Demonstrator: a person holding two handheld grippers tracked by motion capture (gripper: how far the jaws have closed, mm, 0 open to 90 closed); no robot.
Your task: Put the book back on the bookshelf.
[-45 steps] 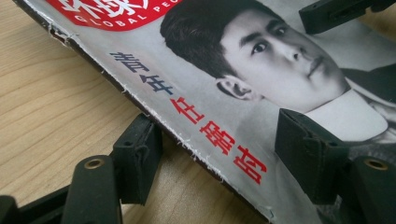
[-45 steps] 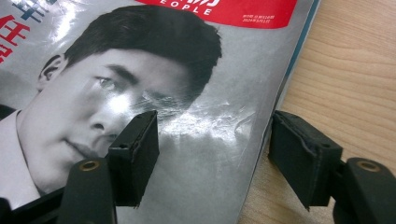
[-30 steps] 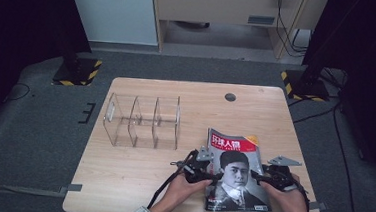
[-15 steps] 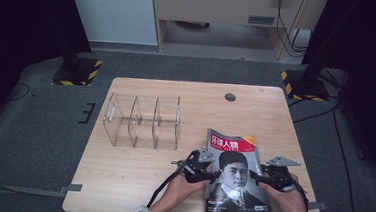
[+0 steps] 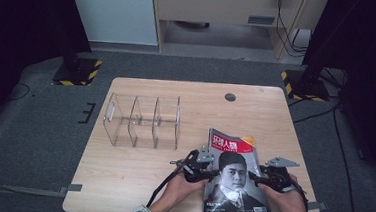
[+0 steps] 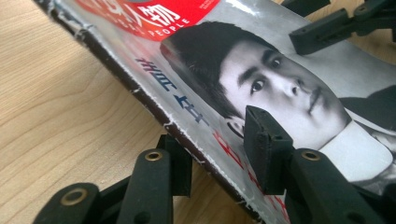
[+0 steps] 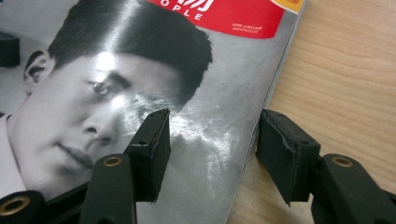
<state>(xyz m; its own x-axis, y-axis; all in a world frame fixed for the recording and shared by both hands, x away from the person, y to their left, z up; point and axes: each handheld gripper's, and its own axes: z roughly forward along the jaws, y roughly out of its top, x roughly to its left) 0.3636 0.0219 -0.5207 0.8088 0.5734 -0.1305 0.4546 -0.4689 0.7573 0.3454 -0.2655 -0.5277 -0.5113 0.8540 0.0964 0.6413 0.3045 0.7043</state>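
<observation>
Magazine (image 5: 234,177) lies on the surface, both grippers' jaws parted astride its side edges, left (image 6: 219,156) and right (image 7: 212,151); glossy cover could slip if pinched shallowly.

Table evenly lit, surroundings dark — glare streaks the magazine cover (image 7: 205,135); tongs blurred.

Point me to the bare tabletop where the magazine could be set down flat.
Free: the far strip of the table behind the clear divider rack, save a small dark grommet; the near-left corner in front of the rack; the right side beyond the magazine. Crowded: near right, where the left claw and right claw straddle the magazine's edges.
</observation>
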